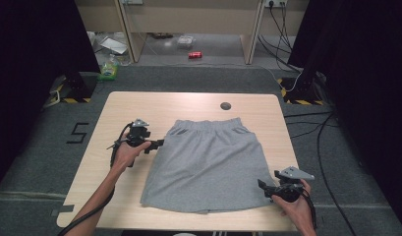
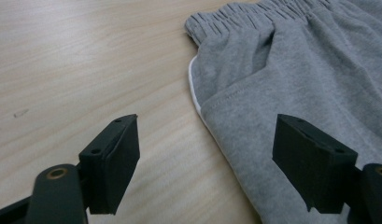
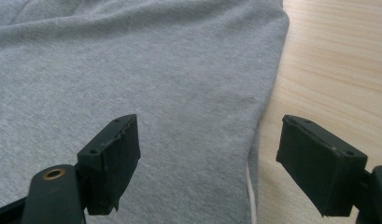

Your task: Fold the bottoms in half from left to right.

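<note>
Grey shorts (image 1: pixel 208 164) lie flat in the middle of the wooden table (image 1: pixel 129 105), waistband toward the far edge and hem toward the near edge. Bare wood runs wide along the left side of the cloth and across the far part of the table, where a small dark round disc (image 1: pixel 225 105) sits just beyond the waistband. On the right the strip of bare wood is narrower, and at the near edge the hem comes close to the table's rim, so little room is left there. Around the table lies grey floor with cables (image 1: pixel 311 128) on the right and a red can (image 1: pixel 194 55) far back.

The fabric is a soft heathered grey, with a gathered elastic waistband (image 2: pixel 254 11), a slanted pocket opening and a thin white trim along the left side seam. It spreads wider toward the hem and looks mostly smooth.

Left gripper (image 1: pixel 158 143) hovers just beside the left side of the shorts, below the waistband corner. Its jaws stand wide apart with nothing clamped; in the left gripper view the side edge of the cloth runs between them, but the pads press on nothing. Right gripper (image 1: pixel 264 187) sits at the near right corner of the shorts. Its jaws are also spread wide, the hem corner lying between them without being pinched
</note>
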The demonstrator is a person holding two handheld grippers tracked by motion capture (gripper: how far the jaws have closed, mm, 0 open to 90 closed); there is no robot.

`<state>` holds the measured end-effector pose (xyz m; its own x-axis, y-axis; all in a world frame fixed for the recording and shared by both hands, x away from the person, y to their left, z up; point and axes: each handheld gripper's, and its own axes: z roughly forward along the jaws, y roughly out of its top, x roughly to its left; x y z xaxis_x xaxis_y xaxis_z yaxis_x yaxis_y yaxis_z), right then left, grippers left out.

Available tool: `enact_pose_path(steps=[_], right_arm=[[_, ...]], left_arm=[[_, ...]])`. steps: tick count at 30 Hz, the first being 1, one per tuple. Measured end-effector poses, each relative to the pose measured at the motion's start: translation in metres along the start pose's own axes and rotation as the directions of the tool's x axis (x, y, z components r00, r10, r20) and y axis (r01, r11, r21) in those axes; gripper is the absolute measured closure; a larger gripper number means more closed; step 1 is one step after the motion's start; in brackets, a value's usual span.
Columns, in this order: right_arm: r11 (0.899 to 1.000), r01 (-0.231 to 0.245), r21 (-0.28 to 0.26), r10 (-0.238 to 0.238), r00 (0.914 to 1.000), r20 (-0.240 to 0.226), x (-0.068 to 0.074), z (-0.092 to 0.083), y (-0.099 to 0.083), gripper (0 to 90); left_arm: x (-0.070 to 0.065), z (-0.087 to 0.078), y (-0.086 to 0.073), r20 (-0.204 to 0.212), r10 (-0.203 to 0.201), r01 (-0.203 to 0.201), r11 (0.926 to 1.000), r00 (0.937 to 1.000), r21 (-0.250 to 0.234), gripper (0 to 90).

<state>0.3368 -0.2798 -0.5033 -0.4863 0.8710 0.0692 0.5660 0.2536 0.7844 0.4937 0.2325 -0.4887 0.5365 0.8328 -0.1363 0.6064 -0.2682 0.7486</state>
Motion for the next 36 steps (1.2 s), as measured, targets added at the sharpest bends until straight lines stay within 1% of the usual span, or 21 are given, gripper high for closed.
enact_pose_path(steps=[1,2,3,5,13,14,16,17,18,19,21,23,24,26,27,28,30,32,34,36], right_arm=[[1.000,-0.003,0.001,0.003,1.0000,-0.002,0.000,0.000,0.000,21.3],[1.000,-0.003,0.002,0.003,1.0000,-0.002,0.000,0.001,0.000,21.3],[1.000,-0.003,0.002,0.003,1.0000,-0.002,0.000,0.001,0.000,21.3],[1.000,0.001,0.004,-0.001,1.0000,-0.002,0.000,0.001,0.000,21.3],[1.000,0.002,0.011,-0.001,1.0000,-0.009,0.001,0.002,0.000,21.4],[1.000,0.002,0.011,-0.001,1.0000,-0.009,0.001,0.002,0.000,21.4],[1.000,0.005,0.013,-0.004,0.9999,-0.010,0.001,0.003,0.000,21.4],[1.000,0.005,0.013,-0.004,0.9999,-0.010,0.001,0.003,0.000,21.4],[1.000,0.004,0.014,-0.004,1.0000,-0.009,0.001,0.004,0.000,21.4],[1.000,0.004,0.014,-0.004,1.0000,-0.009,0.001,0.004,0.000,21.4],[1.000,0.005,0.013,-0.005,0.9999,-0.010,0.001,0.004,-0.001,21.4],[1.000,0.001,0.013,-0.001,0.9999,-0.012,0.001,0.004,-0.001,21.4],[1.000,0.001,0.013,-0.001,0.9999,-0.012,0.001,0.004,-0.001,21.4],[1.000,0.004,0.011,-0.004,0.9999,-0.013,0.001,0.004,-0.001,21.5],[1.000,0.001,0.011,-0.001,0.9999,-0.014,0.001,0.004,-0.001,21.5],[1.000,0.001,0.009,-0.001,0.9999,-0.016,0.001,0.004,-0.001,21.5],[1.000,0.004,0.008,-0.004,0.9999,-0.016,0.001,0.004,-0.001,21.5],[1.000,0.004,0.006,-0.003,0.9999,-0.017,0.001,0.004,-0.001,21.5],[1.000,-0.001,0.005,0.001,0.9998,-0.020,0.001,0.004,-0.001,21.5],[1.000,0.004,0.003,-0.004,0.9998,-0.022,0.001,0.004,0.000,21.6]], left_arm=[[0.000,0.003,0.004,0.003,-0.010,0.010,0.9999,0.9999,-0.005,22.9],[0.001,0.004,0.006,0.004,-0.012,0.012,0.9999,0.9999,-0.002,23.0],[0.001,0.004,0.006,0.004,-0.012,0.012,0.9999,0.9999,-0.002,23.1],[0.001,0.007,0.012,-0.007,-0.006,0.006,1.0000,1.0000,0.001,23.3],[0.004,0.023,0.031,-0.009,-0.012,0.012,0.9999,0.9999,0.010,25.6],[0.004,0.023,0.031,-0.009,-0.012,0.012,0.9999,0.9999,0.010,25.8],[0.003,0.031,0.036,0.000,-0.022,0.022,0.9997,0.9998,0.010,26.7],[0.003,0.031,0.036,0.000,-0.022,0.022,0.9997,0.9998,0.010,27.0],[0.002,0.037,0.039,-0.003,-0.012,0.012,0.9997,0.9999,0.022,27.5],[0.002,0.037,0.039,-0.003,-0.012,0.012,0.9997,0.9999,0.022,27.7],[0.002,0.043,0.043,-0.004,-0.010,0.010,0.9996,0.9999,0.025,28.1],[0.001,0.051,0.049,0.001,-0.016,0.016,0.9994,0.9999,0.030,29.8],[0.001,0.051,0.049,0.001,-0.016,0.016,0.9994,0.9999,0.030,30.5],[0.000,0.057,0.053,0.008,-0.023,0.022,0.9992,0.9997,0.032,31.2],[-0.001,0.060,0.055,0.008,-0.015,0.015,0.9991,0.9999,0.040,31.6],[-0.003,0.064,0.057,0.004,-0.004,0.003,0.9989,1.0000,0.047,34.0],[-0.003,0.065,0.058,0.000,0.000,0.000,0.9987,1.0000,0.052,34.5],[-0.003,0.068,0.060,-0.004,0.003,-0.003,0.9984,1.0000,0.057,37.0],[-0.003,0.070,0.063,-0.006,-0.003,0.003,0.9985,1.0000,0.054,38.6],[-0.003,0.072,0.067,-0.003,-0.004,0.004,0.9982,1.0000,0.059,40.0]])
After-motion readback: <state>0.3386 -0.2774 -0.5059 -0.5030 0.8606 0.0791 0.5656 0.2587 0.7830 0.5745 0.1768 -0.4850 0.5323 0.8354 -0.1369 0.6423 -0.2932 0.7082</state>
